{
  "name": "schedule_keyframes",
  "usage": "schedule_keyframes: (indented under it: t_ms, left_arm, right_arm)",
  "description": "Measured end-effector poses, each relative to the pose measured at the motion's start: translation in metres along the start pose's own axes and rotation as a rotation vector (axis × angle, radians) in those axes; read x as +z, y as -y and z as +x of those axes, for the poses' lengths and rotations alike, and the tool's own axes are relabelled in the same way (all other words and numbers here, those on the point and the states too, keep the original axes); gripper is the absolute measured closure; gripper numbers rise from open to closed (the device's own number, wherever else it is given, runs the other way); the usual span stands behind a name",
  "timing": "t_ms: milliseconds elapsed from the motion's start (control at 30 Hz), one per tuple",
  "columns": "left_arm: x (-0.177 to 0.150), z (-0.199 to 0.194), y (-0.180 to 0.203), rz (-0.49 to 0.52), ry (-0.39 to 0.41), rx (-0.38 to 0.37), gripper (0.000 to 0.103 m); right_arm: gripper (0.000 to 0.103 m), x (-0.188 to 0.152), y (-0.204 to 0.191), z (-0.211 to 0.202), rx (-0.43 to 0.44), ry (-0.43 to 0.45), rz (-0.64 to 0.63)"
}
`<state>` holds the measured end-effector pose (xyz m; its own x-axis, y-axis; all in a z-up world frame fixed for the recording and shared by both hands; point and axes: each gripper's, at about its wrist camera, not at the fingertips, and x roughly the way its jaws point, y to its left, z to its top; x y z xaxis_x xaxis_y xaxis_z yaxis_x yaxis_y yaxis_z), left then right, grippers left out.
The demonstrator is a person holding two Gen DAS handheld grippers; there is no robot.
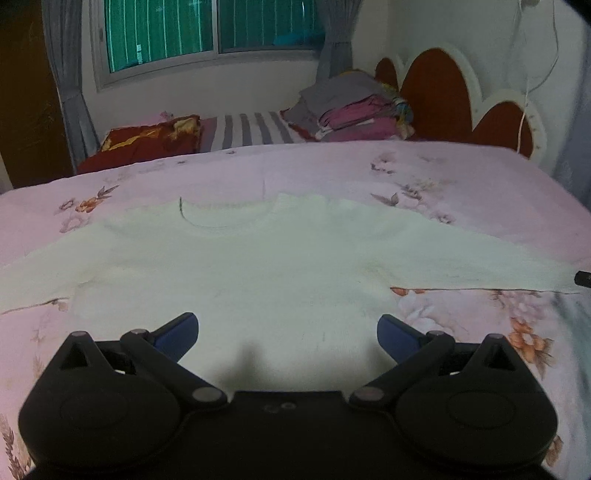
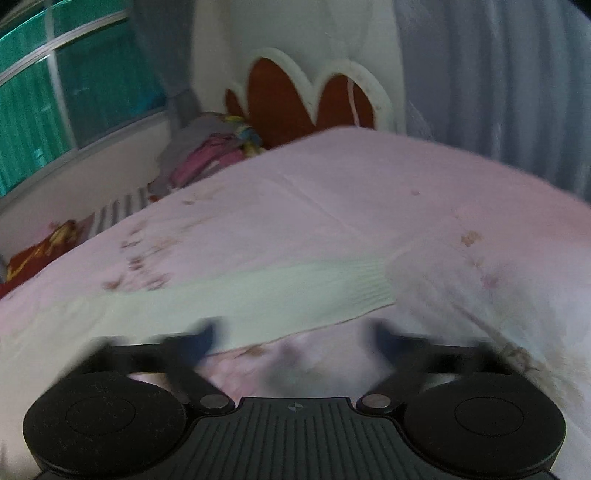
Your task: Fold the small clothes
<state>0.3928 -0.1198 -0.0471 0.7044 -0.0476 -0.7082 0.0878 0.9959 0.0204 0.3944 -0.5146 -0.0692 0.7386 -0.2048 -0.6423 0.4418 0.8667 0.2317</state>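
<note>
Home bedroom, pink floral bedsheet, scalloped headboard, curtained window, pillow

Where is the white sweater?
The white sweater lies spread flat on the pink flowery bedspread, just ahead of the open left tongs.

One white sweater lies on one bed — two sleeves spread. Two grippers show, left gripper and right gripper. Behind: one pile of clothes, one red cushion, one headboard.
</note>
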Motion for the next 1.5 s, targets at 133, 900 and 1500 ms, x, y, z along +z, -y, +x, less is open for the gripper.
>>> schedule_keyframes:
  t_ms: [133, 900, 1500]
  left_arm:
    - [0.004, 0.009, 0.009, 0.002, -0.019, 0.022, 0.0]
    - [0.026, 0.033, -0.025, -0.095, -0.054, 0.061, 0.0]
    - [-0.004, 0.035, -0.19, -0.178, -0.063, -0.006, 0.001]
  right_arm:
    - [0.052, 0.008, 0.037, 0.038, 0.003, -0.047, 0.14]
    - [0.101, 0.018, 0.089, 0.074, 0.022, -0.051, 0.303]
    - [0.101, -0.03, -0.201, 0.006, 0.346, -0.045, -0.158]
